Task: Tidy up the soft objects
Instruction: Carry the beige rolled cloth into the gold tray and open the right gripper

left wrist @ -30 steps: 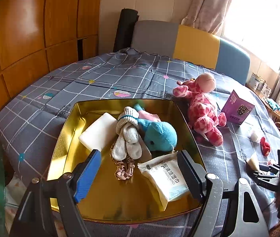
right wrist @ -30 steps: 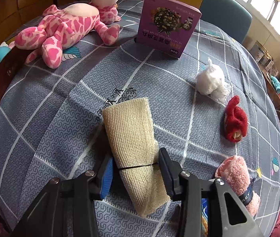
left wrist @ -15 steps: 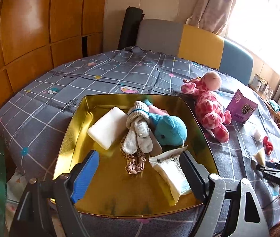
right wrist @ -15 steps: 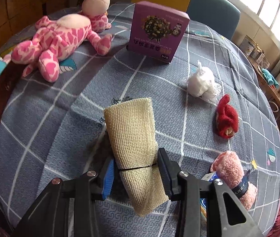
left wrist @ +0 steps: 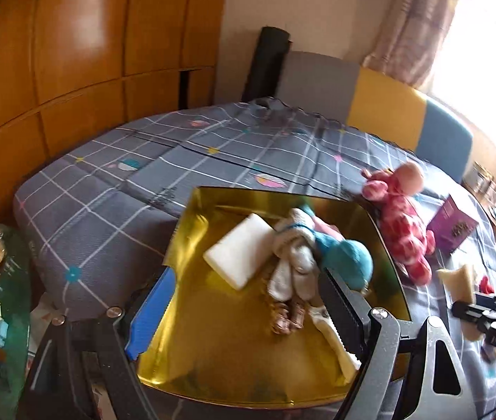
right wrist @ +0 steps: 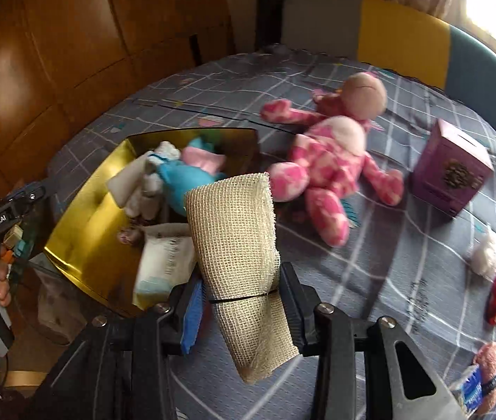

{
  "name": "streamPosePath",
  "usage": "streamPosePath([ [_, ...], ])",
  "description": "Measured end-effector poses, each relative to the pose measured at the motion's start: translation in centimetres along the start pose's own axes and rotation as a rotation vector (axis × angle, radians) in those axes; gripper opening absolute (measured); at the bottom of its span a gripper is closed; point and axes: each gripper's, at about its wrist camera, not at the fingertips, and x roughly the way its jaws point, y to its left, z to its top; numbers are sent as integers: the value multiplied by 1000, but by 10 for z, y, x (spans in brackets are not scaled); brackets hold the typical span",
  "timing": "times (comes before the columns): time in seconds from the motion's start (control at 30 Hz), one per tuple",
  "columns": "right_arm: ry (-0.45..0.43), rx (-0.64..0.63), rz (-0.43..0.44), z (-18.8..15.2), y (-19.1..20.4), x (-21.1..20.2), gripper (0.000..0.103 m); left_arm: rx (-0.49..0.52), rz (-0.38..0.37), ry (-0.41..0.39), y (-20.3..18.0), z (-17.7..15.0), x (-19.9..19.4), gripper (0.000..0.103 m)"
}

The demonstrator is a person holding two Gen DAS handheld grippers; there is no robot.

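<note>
Daylight blows out the window (left wrist: 486,35) at upper right; both fisheye views are motion-blurred, edges bent and dark.

Tray (left wrist: 191,245) – glossy gold, probably metal; roll (right wrist: 237,241) – coarse mesh cloth.

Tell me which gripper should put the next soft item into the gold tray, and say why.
Right. The right gripper is already shut on the beige mesh roll, carried just beside the gold tray. The left gripper is open and empty, hovering over the tray, so it would have to fetch something first.
</note>
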Motion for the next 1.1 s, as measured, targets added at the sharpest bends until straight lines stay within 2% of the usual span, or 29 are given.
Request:
streamPosePath([
  [0.13, 43, -55, 74, 18, 48, 31, 41, -24, 18, -5, 11, 4, 1, 84],
  [0.23, 112, -74, 88, 22, 69, 63, 41, -32, 18, 6, 14, 4, 5, 84],
  [0.33, 174, -93, 51, 19, 78, 89, 42, -32, 14, 15, 14, 3, 8, 84],
  [0.4, 185, -85, 26, 16, 77, 98, 42, -27, 13, 24, 13, 1, 10, 84],
  [0.5, 172, -61, 63, 14, 74, 95, 45, -16, 7, 36, 8, -2, 13, 84],
  [0.7, 115, -38, 76, 11, 67, 82, 46, 12, 0, 39, -2, -7, 14, 84],
  [1.1, -15, 9, 12, 0, 54, 35, 46, 52, -23, 23, -17, -9, 4, 84],
])
